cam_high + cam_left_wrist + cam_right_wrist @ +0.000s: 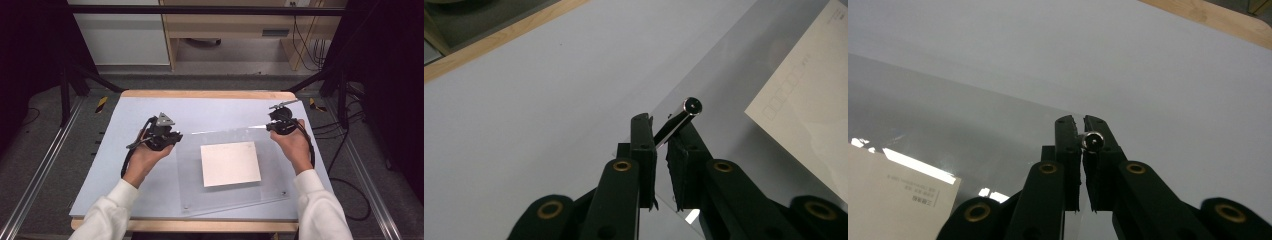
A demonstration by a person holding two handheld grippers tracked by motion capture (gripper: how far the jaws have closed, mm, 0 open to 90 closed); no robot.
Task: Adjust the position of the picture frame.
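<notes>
A clear plastic sheet (232, 197) lies on the pale table (130, 115), over a white printed card (230, 163). My left gripper (175, 138) holds the sheet's far left corner, and my right gripper (270, 128) holds its far right corner. In the left gripper view, the left gripper (661, 131) is shut on a small shiny metal peg (680, 119) at the sheet's corner. The right gripper (1082, 123) is shut on a similar peg (1093, 141) seen end-on. The card also shows through the sheet (809, 115) (893, 200). The sheet's far edge looks raised off the table.
The table has a wooden rim (200, 94) at the back. Small studs sit at the sheet's near corners (186, 205) (283, 193). Black frame bars (75, 75) stand to the left and right, and cables (350, 190) trail on the floor at the right.
</notes>
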